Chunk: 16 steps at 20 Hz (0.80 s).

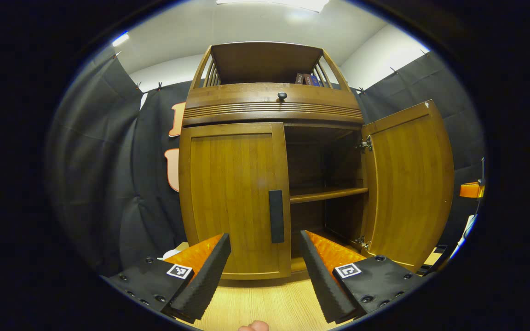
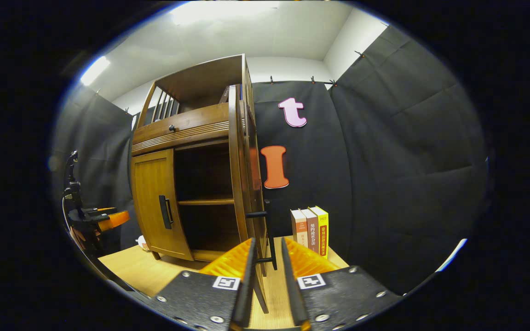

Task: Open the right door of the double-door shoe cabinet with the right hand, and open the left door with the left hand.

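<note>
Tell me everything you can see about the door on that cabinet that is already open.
The right door is a tall panel that looks like warm brown wood, with vertical grain inside a plain frame. It stands swung wide open, hung on two metal hinges at its inner edge. In the right gripper view it is seen edge-on, and the right gripper has its fingers close on either side of the door's dark bar handle.

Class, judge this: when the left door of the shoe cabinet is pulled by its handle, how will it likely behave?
The left door looks like a rigid wood panel, so it probably won't flex. It likely swings on side hinges, like the open right door. Its raised bar handle should offer a secure grip.
</note>
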Available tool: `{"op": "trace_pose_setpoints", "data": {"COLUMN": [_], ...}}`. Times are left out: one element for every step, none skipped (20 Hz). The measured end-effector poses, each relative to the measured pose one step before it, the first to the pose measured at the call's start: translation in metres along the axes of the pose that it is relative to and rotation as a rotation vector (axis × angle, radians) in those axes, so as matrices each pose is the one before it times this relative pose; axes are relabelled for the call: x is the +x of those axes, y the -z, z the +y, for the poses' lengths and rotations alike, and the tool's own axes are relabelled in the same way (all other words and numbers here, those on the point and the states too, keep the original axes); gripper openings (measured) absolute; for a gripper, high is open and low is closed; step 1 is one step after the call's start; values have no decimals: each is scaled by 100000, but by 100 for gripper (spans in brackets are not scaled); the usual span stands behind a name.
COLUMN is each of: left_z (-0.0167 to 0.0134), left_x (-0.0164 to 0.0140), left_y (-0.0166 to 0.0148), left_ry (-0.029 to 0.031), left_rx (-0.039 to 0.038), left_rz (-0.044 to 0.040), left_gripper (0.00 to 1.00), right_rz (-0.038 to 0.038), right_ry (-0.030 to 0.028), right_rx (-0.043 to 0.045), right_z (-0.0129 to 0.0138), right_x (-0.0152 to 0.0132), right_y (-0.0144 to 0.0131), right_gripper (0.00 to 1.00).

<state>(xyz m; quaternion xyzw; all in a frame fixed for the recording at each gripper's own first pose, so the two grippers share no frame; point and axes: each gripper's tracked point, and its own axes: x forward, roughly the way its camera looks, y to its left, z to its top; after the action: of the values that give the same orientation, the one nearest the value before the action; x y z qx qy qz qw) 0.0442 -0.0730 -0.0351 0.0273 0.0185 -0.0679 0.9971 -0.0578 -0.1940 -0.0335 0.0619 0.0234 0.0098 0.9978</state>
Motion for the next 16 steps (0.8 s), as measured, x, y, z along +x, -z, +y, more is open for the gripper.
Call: {"op": "trace_pose_setpoints", "data": {"left_z": [73, -118, -66, -218, -153, -21, -151, -22, -48, -43, -61, -81, 95, 103, 22, 49], "left_x": [775, 921, 911, 950, 1070, 1031, 986, 905, 974, 1114, 1231, 963, 960, 852, 741, 682], "left_y": [-32, 81, 352, 241, 31, -161, -195, -334, 36, 296, 480, 556, 454, 315, 489, 515], "left_ry": [470, 865, 882, 1448, 817, 172, 502, 496, 382, 253, -76, -151, -466, -800, -648, -434], "left_rx": [584, -231, -1295, -1337, -535, 394, 921, 787, 412, 557, 663, 357, 544, -1155, -1644, -1392], "left_rz": [-386, 601, 586, 856, 80, -239, -571, -789, -146, 655, 1127, 1039, 904, 317, 451, 1058], "left_gripper": [97, 94, 94, 94, 96, 94, 94, 94, 94, 94, 94, 94, 94, 94, 94, 94], "right_rz": [840, 1597, 1758, 1036, 205, -371, -681, -669, -212, 166, 229, -64, 298, 239, -5, 121], "right_ry": [1213, 1966, 1961, 781, 278, 88, 130, 593, 241, 198, -63, 115, 388, 521, 338, 369], "right_rx": [-1627, -900, -156, 658, 1307, 1289, 733, 167, -186, -337, -538, -819, -987, -904, -715, -476], "right_z": [-226, -471, -441, -94, -54, -141, -71, -234, -101, -85, 40, -96, -88, -123, -50, -88], "right_x": [130, -64, 75, 96, 15, -121, -109, -220, -313, -259, -241, -272, -251, -207, -134, -143], "right_y": [217, 331, 385, 177, -36, -197, -325, -128, -150, 29, 23, -113, -12, 20, -52, -18], "right_gripper": [39, 52, 65, 79, 92, 92, 92, 92, 92, 93, 93, 93, 93, 93, 93, 93]}}
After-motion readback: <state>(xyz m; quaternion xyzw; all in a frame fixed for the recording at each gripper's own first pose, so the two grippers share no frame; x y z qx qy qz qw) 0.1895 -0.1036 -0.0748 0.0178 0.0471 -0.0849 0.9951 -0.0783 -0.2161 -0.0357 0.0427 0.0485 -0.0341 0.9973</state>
